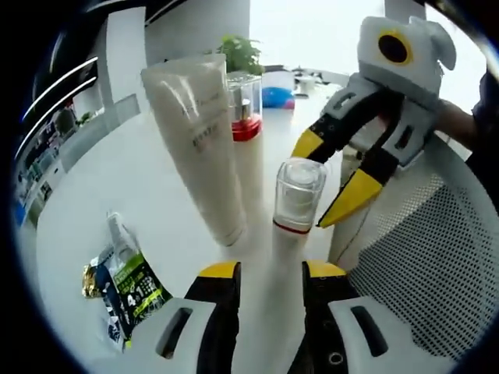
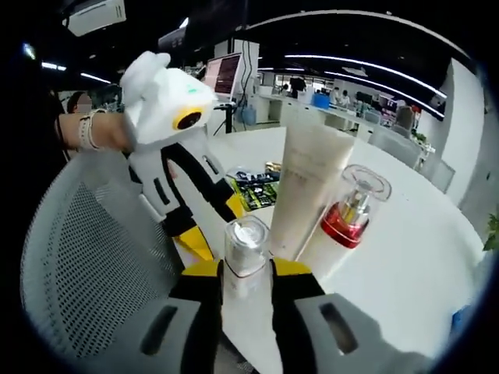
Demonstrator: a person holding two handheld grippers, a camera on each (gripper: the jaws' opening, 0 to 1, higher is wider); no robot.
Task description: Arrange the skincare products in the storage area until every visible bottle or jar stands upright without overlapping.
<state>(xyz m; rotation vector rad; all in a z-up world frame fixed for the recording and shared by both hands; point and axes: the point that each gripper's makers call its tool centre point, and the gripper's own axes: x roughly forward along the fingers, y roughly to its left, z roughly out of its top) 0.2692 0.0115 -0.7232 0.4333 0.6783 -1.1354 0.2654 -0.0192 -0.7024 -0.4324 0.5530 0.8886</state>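
As seen L to R in left gripper view: sachets [image 1: 129,284], green/black printed packets w/ a small clear piece on top, lying flat on white table [image 1: 117,179], near left jaw base. Next, cream tube [image 1: 201,148], tall, off-white, standing on its cap end, leaning slightly, faint lettering (illegible). Just behind/right of it, red-collared bottle [image 1: 246,117], clear cap, white body, upright. Centre: clear-capped bottle [image 1: 296,202], white body, thin red ring under cap, upright, rising between jaws of left gripper [image 1: 269,273]; jaws spread, yellow tips either side of the body; contact w/ it can't be told. Right: right gripper [image 1: 337,178], white/black w/ yellow tips, reaching in from upper right, jaws apart, tips beside the clear cap, not clamped on it. Far right: mesh basket [image 1: 437,257], white perforated wall, curved.

Right gripper view, L to R: mesh basket [image 2: 93,257] wall at left; person's hand [image 2: 97,131] w/ wristband holding left gripper [image 2: 204,227], white/black, yellow tips pointing down just beside the bottle, state not readable from here. Centre: clear-capped bottle [image 2: 246,249] upright between jaws of right gripper [image 2: 246,269]; jaws apart, close either side of bottle, touching or not can't be told. Behind: sachets [image 2: 256,187] flat on table [image 2: 390,265]. Then cream tube [image 2: 310,183] standing, and red-collared bottle [image 2: 352,206] just right of it, tilted in this view, clear cap on top. Office desks, monitors in bkgd.
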